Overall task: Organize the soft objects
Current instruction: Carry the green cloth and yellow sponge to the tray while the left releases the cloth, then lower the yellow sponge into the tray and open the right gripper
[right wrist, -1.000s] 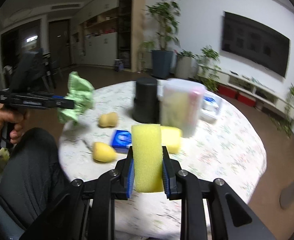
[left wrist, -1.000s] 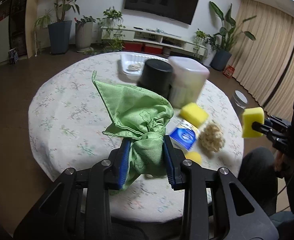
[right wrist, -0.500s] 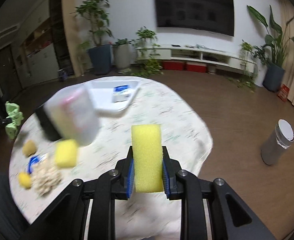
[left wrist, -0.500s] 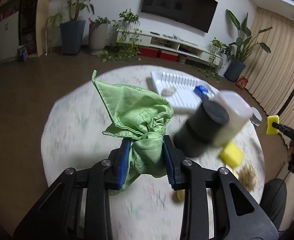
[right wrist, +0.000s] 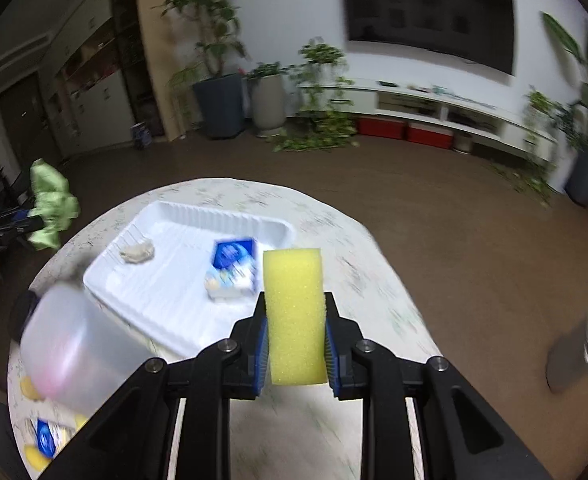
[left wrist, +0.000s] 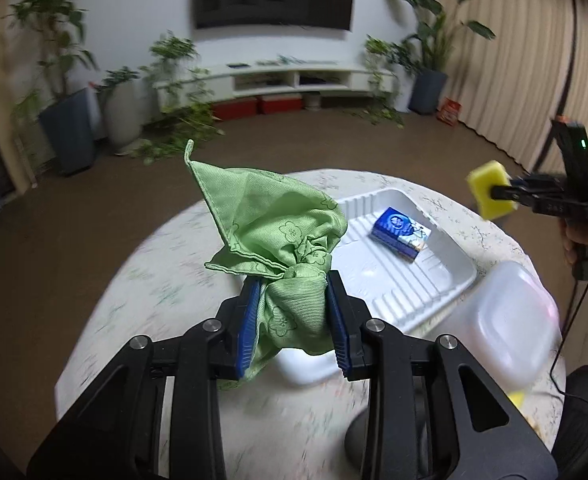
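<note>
Both grippers have swung across the table since a second ago and now hang over the white tray (right wrist: 165, 284). The left gripper (left wrist: 294, 320) stays clamped on the bunched green cloth (left wrist: 277, 240), the right gripper (right wrist: 296, 344) on the upright yellow sponge (right wrist: 294, 316). A blue tissue pack (left wrist: 400, 234) lies in the tray.

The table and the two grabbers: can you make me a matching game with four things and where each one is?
Things:
1. green cloth
2. yellow sponge
3. blue tissue pack
4. clear plastic tub

Places:
A. lying in the white tray
B. between the right gripper jaws
C. on the table beside the tray
D. between the left gripper jaws

Pairs: 1-D, 2-B, 3-A, 4-C
</note>
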### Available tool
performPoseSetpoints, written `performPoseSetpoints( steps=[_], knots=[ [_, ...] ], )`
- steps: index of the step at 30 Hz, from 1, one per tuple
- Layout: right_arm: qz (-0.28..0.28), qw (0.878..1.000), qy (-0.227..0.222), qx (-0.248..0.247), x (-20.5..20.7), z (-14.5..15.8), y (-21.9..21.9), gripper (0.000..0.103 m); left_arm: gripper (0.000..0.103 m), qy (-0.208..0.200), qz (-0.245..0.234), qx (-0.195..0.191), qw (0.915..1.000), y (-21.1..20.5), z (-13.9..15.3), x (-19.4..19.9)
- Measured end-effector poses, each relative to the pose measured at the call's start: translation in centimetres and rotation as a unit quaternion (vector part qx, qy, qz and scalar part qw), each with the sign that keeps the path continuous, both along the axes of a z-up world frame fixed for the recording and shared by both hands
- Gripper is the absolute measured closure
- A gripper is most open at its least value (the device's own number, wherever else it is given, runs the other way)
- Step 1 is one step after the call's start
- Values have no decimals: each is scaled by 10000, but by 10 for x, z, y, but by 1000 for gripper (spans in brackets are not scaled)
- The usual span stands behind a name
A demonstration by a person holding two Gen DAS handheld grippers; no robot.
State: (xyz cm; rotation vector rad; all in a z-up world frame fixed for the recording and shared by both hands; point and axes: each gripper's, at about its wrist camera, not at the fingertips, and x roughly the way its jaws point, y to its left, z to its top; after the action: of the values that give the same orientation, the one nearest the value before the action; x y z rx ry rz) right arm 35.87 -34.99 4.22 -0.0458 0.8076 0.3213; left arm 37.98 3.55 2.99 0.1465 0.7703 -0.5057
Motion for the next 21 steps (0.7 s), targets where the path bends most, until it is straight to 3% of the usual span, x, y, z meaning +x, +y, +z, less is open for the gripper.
performPoseSetpoints(
  steps=[5, 11, 21],
  knots=[
    [652, 9977, 206, -45, 48, -8, 61, 78, 73, 285, -467, 236, 9982, -31, -32, 24],
    [1359, 9891, 549, -146, 79, -29, 117, 78, 73, 584, -625, 314, 9958, -36, -57, 30],
    [1765, 9785, 1028, -280, 97, -66, 144, 77, 72, 860, -531, 341, 9943, -25, -70, 14]
  ],
)
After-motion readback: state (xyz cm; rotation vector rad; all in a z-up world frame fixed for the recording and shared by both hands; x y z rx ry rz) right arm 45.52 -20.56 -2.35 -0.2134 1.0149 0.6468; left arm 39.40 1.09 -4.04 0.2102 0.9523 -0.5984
